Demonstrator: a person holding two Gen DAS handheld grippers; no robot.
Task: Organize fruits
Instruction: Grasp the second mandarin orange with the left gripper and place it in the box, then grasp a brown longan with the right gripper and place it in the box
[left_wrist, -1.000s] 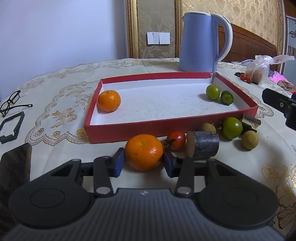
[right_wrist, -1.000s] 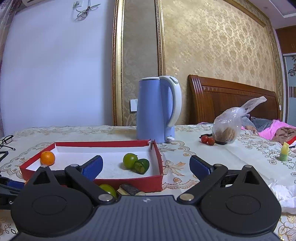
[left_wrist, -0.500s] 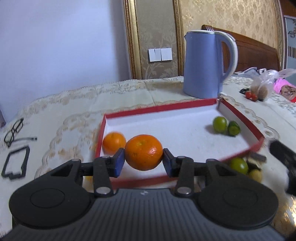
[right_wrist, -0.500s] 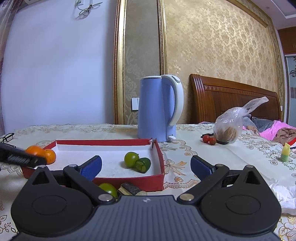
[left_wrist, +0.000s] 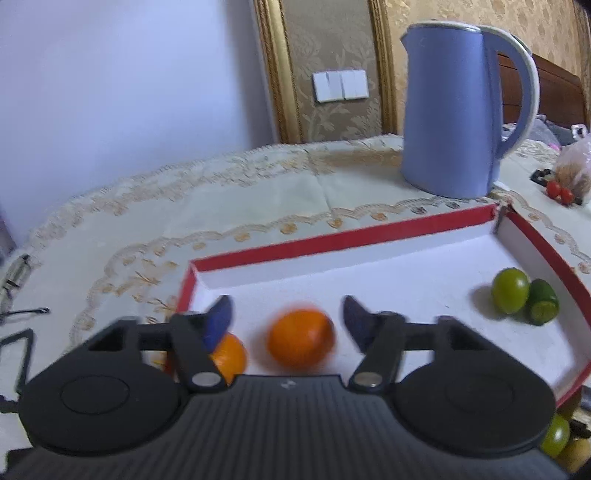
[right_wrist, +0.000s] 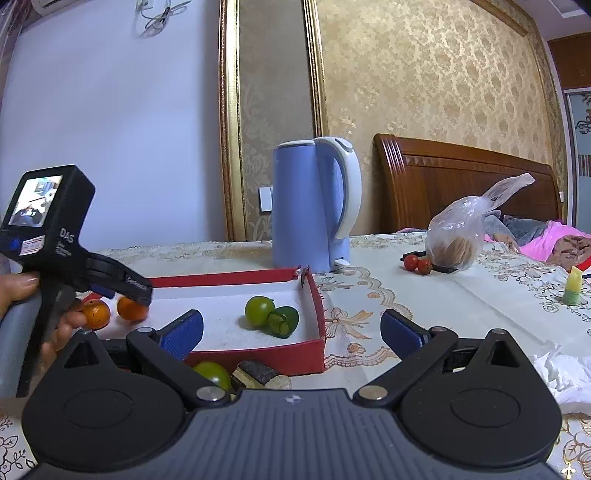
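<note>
orange (left_wrist: 301, 340) btwn open L claw (left_wrist: 288, 319) tips, untouched

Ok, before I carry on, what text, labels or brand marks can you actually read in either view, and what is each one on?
"DAS": white letters on the black housing of the left gripper, seen from the right wrist view.
Smaller lines under "DAS": too small to read.
White-and-red sticker on that housing: unreadable.
White lettering on the gripper's black front bar: too blurred to read with confidence.
Small logo on each wrist mount: a mark, no letters.
Blue kettle, red tray: no text visible.
</note>
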